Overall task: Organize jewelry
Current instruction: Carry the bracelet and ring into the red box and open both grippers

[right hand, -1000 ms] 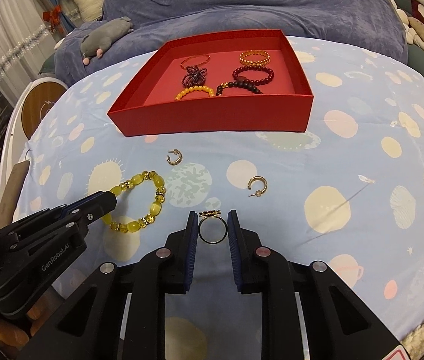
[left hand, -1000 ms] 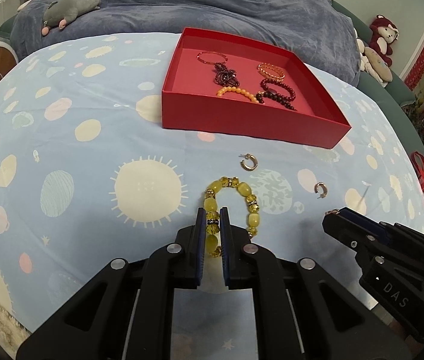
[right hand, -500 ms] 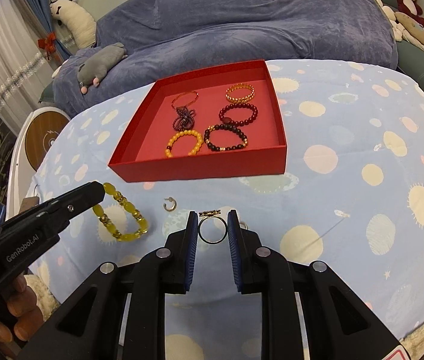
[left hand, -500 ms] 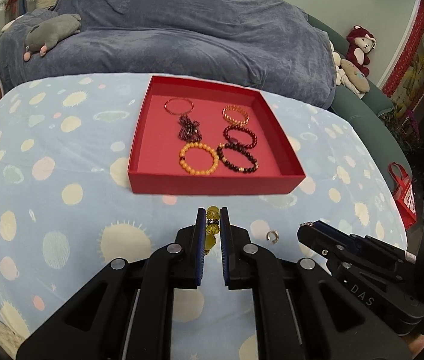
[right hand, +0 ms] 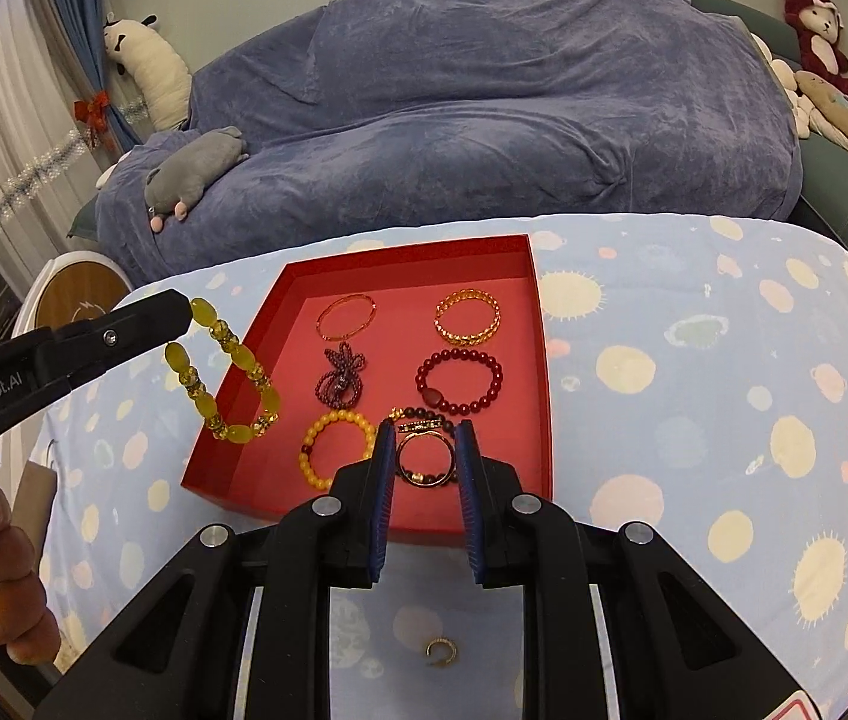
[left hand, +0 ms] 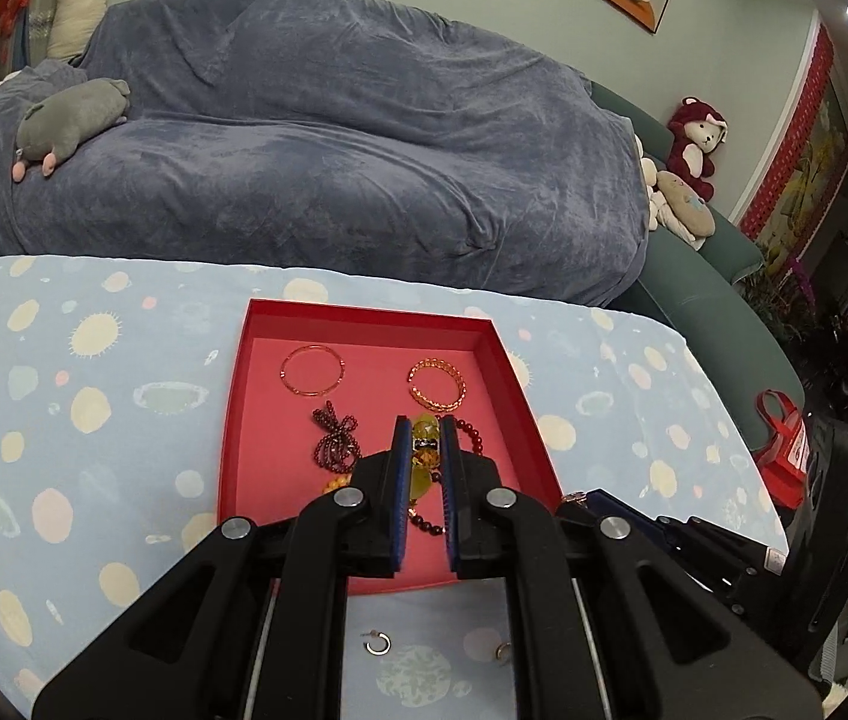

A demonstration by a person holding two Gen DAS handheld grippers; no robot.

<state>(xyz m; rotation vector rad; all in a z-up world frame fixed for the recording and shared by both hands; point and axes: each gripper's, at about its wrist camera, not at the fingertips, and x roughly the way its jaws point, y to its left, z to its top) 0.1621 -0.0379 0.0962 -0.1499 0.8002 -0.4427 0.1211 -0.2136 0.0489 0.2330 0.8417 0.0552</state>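
Observation:
My left gripper (left hand: 424, 429) is shut on a yellow bead bracelet (left hand: 426, 450) and holds it in the air over the red tray (left hand: 529, 408). In the right wrist view the bracelet (right hand: 232, 384) hangs from the left gripper (right hand: 181, 315) above the tray's left wall (right hand: 226, 396). My right gripper (right hand: 424, 441) is shut on a thin gold ring (right hand: 424, 461) above the tray's front part. Several bracelets lie in the tray, among them a dark red one (right hand: 460, 381) and an orange one (right hand: 334, 447).
Two small gold hoop earrings (left hand: 377, 642) (right hand: 441, 651) lie on the blue spotted tablecloth (right hand: 724, 420) in front of the tray. A sofa under a blue cover (left hand: 334, 150) with plush toys stands behind the table.
Both grippers have risen and moved forward over the red tray, each carrying its piece. The yellow bracelet, first on the cloth, now hangs in the air.

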